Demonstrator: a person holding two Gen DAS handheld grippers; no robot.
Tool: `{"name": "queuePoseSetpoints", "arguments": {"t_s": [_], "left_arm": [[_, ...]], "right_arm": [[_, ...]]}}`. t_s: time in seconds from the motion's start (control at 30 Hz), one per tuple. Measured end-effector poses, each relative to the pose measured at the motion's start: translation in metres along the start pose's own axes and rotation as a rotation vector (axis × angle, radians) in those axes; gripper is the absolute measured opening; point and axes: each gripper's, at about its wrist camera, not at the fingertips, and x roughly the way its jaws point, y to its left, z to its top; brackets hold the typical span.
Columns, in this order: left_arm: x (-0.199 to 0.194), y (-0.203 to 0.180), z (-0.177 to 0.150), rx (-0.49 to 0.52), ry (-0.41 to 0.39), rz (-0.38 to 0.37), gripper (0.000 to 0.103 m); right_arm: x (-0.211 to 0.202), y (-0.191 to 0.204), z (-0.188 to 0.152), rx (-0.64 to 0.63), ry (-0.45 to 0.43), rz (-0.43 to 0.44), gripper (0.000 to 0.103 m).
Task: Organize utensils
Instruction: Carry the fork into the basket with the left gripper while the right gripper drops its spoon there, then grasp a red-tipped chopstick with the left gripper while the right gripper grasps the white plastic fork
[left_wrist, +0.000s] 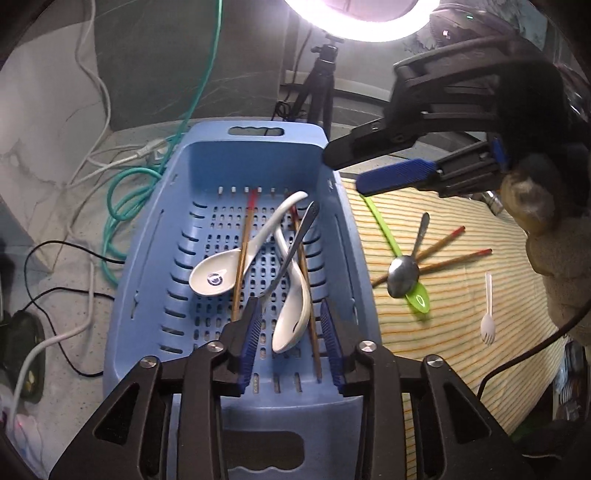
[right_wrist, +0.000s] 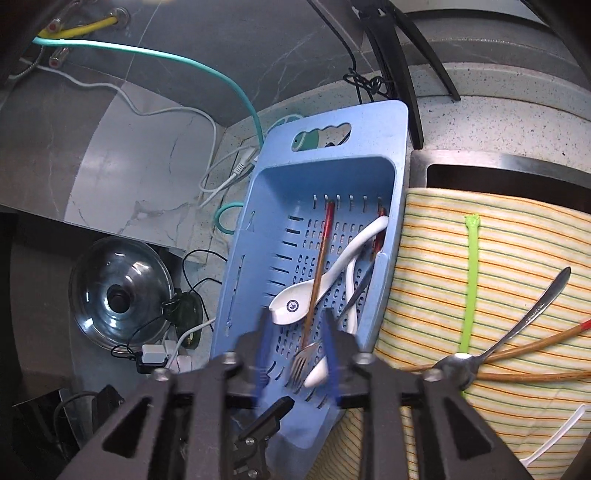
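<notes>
Some tools are in the blue plastic basket (left_wrist: 155, 295), some still wait.
Two white spoons, brown chopsticks and a metal fork (right_wrist: 301, 363) lie inside; the shiny metal spoon (left_wrist: 403, 277), green spoon and little white fork (left_wrist: 488, 314) stay on the striped cloth (left_wrist: 461, 325). Left claw (left_wrist: 291, 332) and right claw (right_wrist: 295, 354) both stand apart, empty.

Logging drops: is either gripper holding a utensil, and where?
Neither: left gripper and right gripper are open above the basket.

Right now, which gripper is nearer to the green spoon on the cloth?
Right. The right gripper hangs just above the green spoon handle's far end; the left gripper is over the blue basket.
</notes>
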Motion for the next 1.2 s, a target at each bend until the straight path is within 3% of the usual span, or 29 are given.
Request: {"name": "queuePoseSetpoints", "arguments": {"t_s": [0.33,0.7,0.97,1.2], "left_arm": [[-0.019,-0.012,0.000,0.011,-0.036,0.009,0.033],[-0.039,-0.068,0.000,0.076,-0.093,-0.029,0.033],[-0.030,-0.119,-0.003,0.117,-0.084,-0.043,0.033],[-0.017,-0.162,-0.006,0.195,-0.054,-0.045,0.033]], "right_arm": [[-0.043,-0.002,-0.019,-0.123,-0.070,-0.053,0.036],[-0.139,-0.070,-0.059,-0.150,-0.212,-0.186,0.036],[-0.177,-0.125,-0.086,-0.125,-0.180,-0.273,0.037],[-0.185,-0.167,-0.113,-0.041,-0.128,-0.218,0.037]]}}
